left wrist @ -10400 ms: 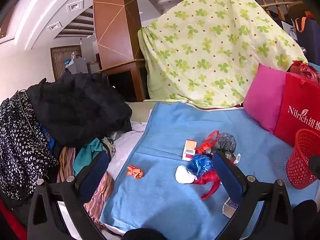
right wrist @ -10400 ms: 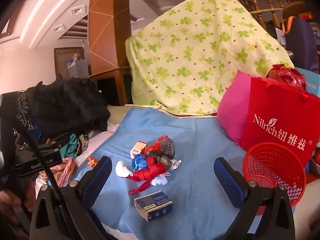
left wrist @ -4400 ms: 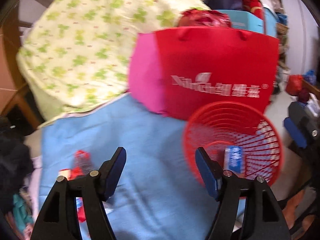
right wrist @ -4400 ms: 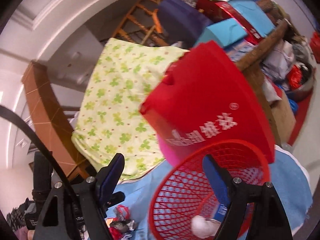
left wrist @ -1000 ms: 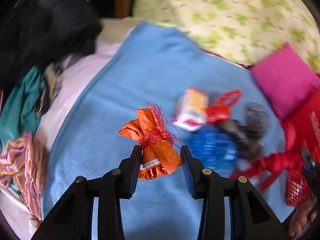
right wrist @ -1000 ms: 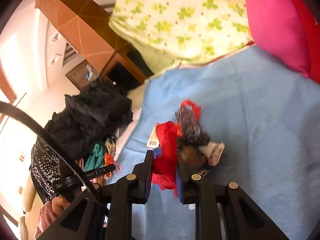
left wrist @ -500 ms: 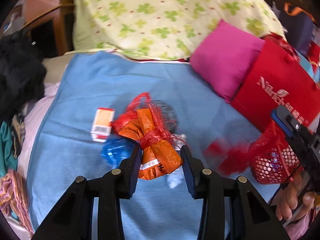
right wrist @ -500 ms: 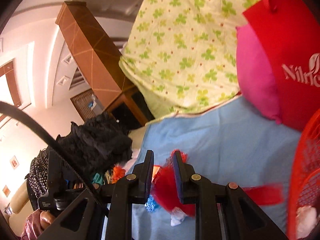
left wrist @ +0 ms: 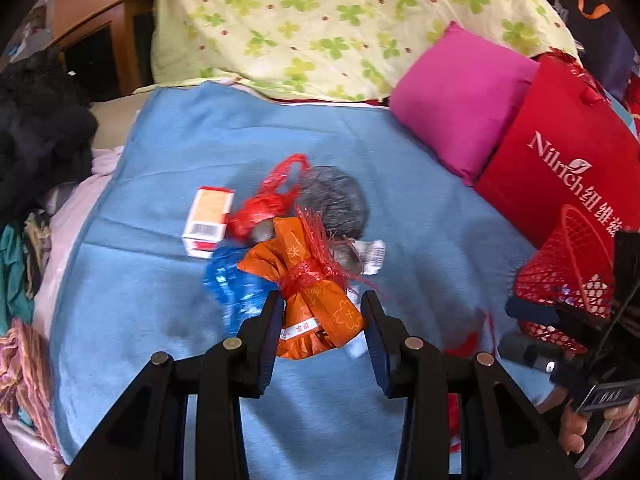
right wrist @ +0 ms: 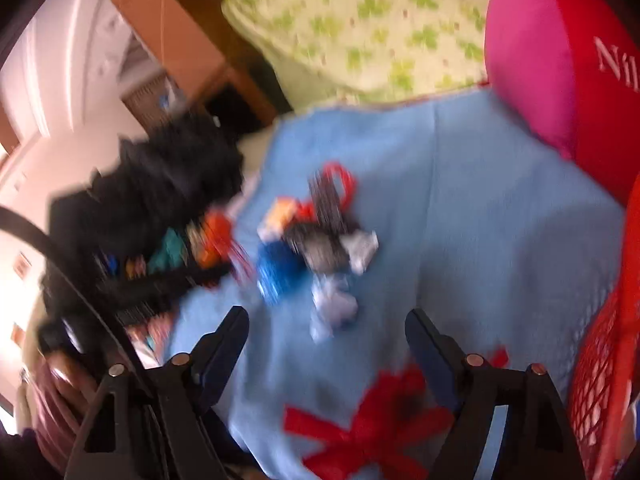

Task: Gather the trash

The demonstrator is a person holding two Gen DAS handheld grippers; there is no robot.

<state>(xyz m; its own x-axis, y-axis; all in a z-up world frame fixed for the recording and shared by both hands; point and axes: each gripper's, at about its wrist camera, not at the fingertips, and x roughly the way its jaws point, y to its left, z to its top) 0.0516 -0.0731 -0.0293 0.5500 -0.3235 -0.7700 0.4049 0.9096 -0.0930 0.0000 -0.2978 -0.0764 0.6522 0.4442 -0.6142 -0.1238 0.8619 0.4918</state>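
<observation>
A: Orange wrapper [left wrist: 316,304], tied with a red fringe, is clamped between the jaws of the left tool [left wrist: 322,334] and is carried above the blue blanket [left wrist: 168,152]. Which step is in hand?

B: Transport to the red basket [left wrist: 568,276], it is judged. The wrapper is held over the trash pile in the middle of the blanket; the basket is seen at the right edge, well apart from it.

A: And the right tool [right wrist: 326,344]?

B: Its jaws stand wide apart and have just been opening; nothing is pressed between them. A red ribbon [right wrist: 368,428] is seen below them on the blanket, just beside the basket wall [right wrist: 596,384], not inside. The view is blurred, so whether the ribbon touches the basket cannot be told.

A: What is called for next?

B: The left tool is to be carried rightward over the basket rim and only then opened, so that the wrapper drops inside. The ribbon, if it is judged to have missed, is to be gripped again.

A: How much is counted?

B: One wrapper held; one ribbon by the basket. On the blanket: one small box [left wrist: 208,220], one blue ball [left wrist: 236,284], one red net [left wrist: 276,196], one grey net [left wrist: 336,200], one white label scrap [left wrist: 372,254] and one white wad [right wrist: 334,308]. One basket, two tools. What lies inside the basket cannot be counted through the mesh.

A: Anything else?

B: One pink cushion [left wrist: 460,96] and one red bag [left wrist: 560,164] stand behind the basket.
</observation>
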